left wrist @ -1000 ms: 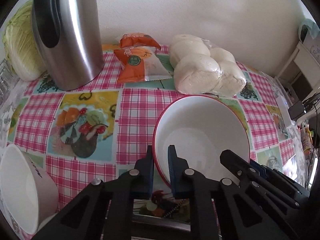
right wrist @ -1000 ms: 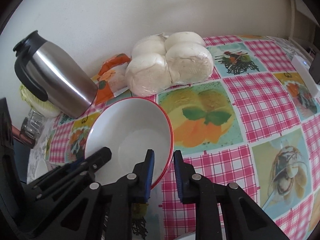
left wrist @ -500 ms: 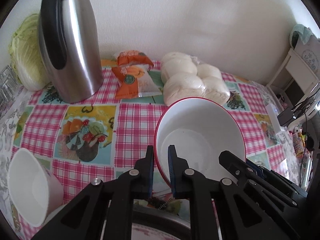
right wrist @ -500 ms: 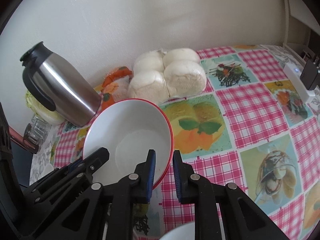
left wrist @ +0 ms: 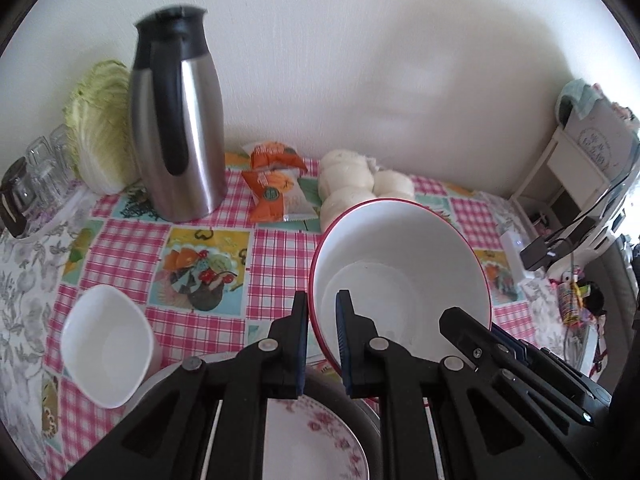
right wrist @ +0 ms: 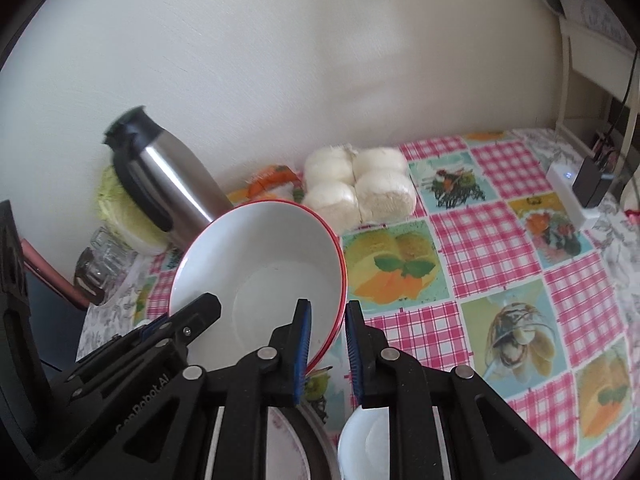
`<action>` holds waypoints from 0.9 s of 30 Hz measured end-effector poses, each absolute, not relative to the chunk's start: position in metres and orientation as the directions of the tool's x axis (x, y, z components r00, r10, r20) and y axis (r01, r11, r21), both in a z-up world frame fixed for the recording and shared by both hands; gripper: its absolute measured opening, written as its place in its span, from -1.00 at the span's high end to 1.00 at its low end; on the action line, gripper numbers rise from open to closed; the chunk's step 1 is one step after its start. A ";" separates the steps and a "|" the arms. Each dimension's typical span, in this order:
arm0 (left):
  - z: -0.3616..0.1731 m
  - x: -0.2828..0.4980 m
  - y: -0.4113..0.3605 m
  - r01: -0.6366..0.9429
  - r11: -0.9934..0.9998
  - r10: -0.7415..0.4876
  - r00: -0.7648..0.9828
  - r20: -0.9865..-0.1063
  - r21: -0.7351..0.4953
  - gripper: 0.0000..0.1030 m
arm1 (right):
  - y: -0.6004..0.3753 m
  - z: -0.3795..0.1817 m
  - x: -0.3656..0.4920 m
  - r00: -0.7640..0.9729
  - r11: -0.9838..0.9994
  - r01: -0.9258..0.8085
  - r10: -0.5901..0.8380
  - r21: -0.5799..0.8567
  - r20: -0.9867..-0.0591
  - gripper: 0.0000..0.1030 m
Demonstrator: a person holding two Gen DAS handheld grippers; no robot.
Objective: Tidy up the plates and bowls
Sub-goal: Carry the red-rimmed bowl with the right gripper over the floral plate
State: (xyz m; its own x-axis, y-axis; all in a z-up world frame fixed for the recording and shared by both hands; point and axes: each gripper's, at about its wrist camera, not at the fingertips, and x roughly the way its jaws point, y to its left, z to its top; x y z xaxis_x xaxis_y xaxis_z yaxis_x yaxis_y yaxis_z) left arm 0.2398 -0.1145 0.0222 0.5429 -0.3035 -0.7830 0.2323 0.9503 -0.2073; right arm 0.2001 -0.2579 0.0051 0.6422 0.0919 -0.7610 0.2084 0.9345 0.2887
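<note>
Red-rimmed bowl (left wrist: 400, 276) at centre frame, clear of the tablecloth (left wrist: 128, 240); left gripper (left wrist: 322, 344) and right gripper (right wrist: 327, 352) each clamped on its rim. Square white bowl (left wrist: 106, 346) lower left and floral plate (left wrist: 316, 440) at bottom edge unsorted. Judged early: stacking remains.

Flowered plate (left wrist: 320, 432) half behind claw arms; buns (left wrist: 352, 184) partly behind red-rimmed bowl (left wrist: 400, 264).
</note>
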 end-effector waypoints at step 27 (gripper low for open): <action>0.036 0.155 -0.033 0.128 0.950 -0.305 0.587 -0.750 -0.286 0.73 | -0.187 0.059 0.108 0.699 0.964 0.034 0.165 0.264 -0.696 0.63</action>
State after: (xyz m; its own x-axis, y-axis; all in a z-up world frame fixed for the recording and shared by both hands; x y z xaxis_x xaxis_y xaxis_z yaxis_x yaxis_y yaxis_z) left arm 0.1545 -0.0335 0.0363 0.5866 -0.3046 -0.7504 0.1278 0.9498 -0.2856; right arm 0.1085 -0.1874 0.0593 0.6987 0.1655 -0.6960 0.0343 0.9640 0.2637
